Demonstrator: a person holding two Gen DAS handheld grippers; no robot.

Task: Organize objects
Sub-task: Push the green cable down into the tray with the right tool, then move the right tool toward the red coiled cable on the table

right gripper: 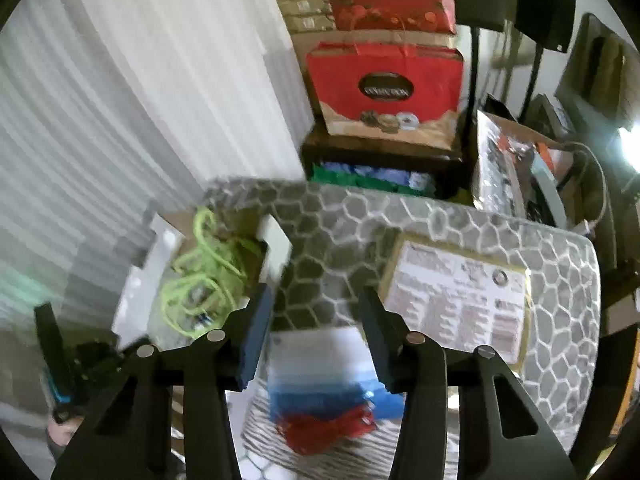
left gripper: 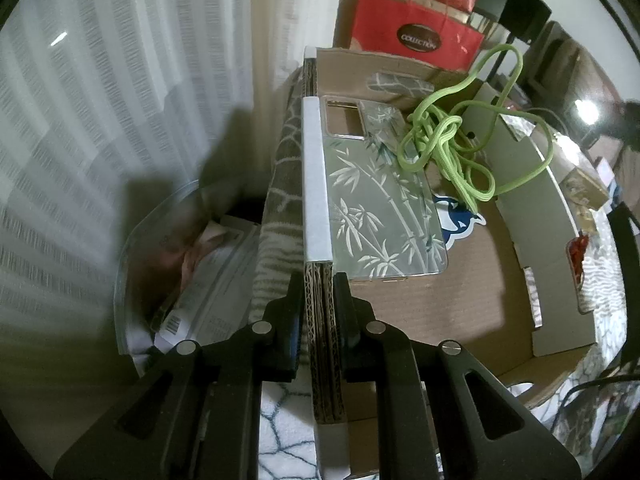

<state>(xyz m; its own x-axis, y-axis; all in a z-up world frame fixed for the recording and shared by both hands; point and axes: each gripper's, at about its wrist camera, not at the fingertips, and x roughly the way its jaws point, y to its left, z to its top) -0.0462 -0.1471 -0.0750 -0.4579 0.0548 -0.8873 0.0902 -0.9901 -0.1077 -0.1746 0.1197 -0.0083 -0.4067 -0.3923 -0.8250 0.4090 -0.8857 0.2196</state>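
Now the box wall (left gripper: 320,320) sits clamped between left fingers (left gripper: 296,312).

The counter (right gripper: 400,216) wears a grey cloth with a pale honeycomb pattern and fills the middle and right of the right wrist view. Directly on it lie an open cardboard box (right gripper: 160,248) at centre left, a flat printed packet (right gripper: 456,300) at centre right, and a blurred blue-and-red packet (right gripper: 320,400) at bottom centre, between the two.
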